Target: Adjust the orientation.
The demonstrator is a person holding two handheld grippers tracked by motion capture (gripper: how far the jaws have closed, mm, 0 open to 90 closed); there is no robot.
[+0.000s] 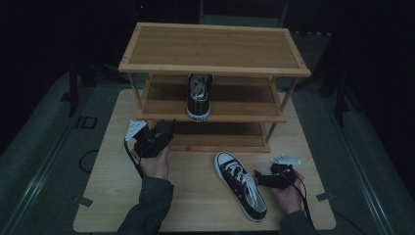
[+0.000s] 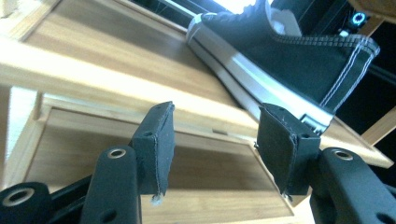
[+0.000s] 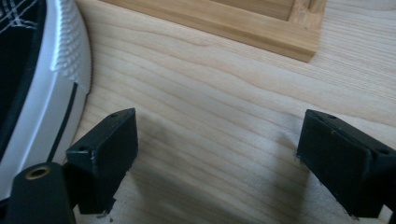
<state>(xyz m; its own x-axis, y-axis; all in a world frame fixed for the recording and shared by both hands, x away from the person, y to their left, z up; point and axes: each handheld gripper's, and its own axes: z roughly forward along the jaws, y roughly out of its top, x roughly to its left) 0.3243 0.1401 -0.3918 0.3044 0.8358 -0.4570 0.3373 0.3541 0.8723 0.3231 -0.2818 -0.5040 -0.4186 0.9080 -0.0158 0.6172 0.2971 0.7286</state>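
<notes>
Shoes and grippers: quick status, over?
Left gripper open, empty, by the rack. Right gripper open beside the shoe on the table. Other shoe on the middle shelf. Nothing in the way.

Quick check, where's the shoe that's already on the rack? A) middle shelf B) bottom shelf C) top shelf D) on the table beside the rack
A: in the high view the shelved shoe sits toe-out on the middle shelf of the rack; the other shoe lies on the table by the right claw.
</notes>
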